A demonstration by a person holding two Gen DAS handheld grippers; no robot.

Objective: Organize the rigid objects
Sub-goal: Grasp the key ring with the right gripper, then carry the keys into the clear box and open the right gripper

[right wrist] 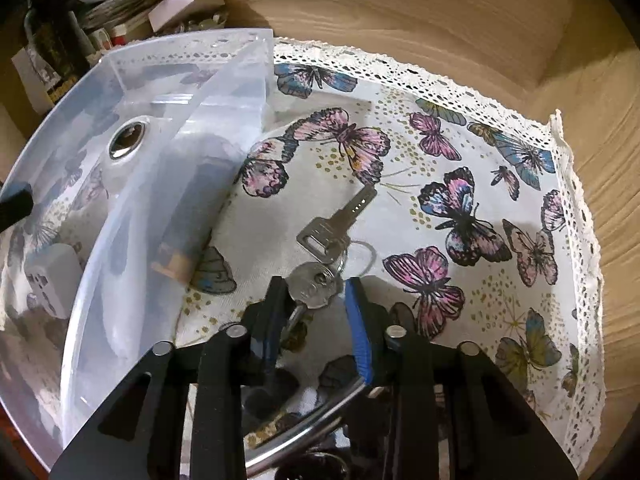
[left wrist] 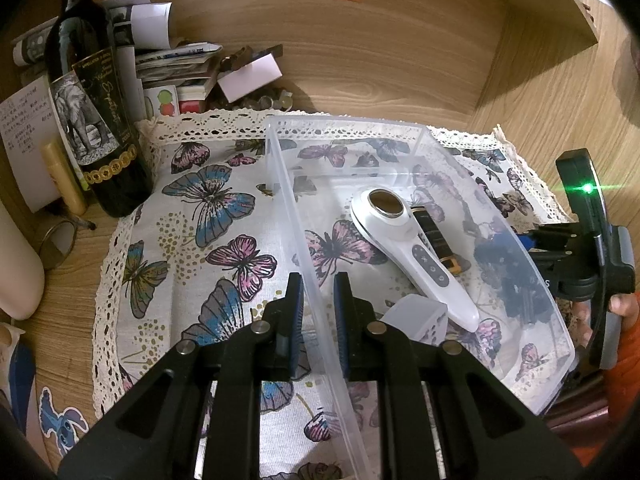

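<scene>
A clear plastic bin [left wrist: 400, 128] stands on a butterfly-print cloth [left wrist: 192, 208]. In it lie a white handheld device [left wrist: 420, 256], a dark strap [left wrist: 436, 240] and a white adapter [left wrist: 416, 316]. My left gripper [left wrist: 318, 300] straddles the bin's left wall [left wrist: 296, 208], its fingers a little apart on either side of it. In the right wrist view the bin [right wrist: 120, 280] is on the left, with the adapter [right wrist: 52, 276] inside. A bunch of silver keys [right wrist: 332, 236] lies on the cloth [right wrist: 460, 152]. My right gripper [right wrist: 316, 296] is open around the round key head [right wrist: 314, 288].
A dark wine bottle [left wrist: 92, 112], a small tube [left wrist: 64, 180], stacked papers and small boxes [left wrist: 192, 68] stand behind the cloth's left corner. A wooden wall [left wrist: 360, 52] rises behind. The right gripper's body [left wrist: 592, 264] with a green light shows beyond the bin.
</scene>
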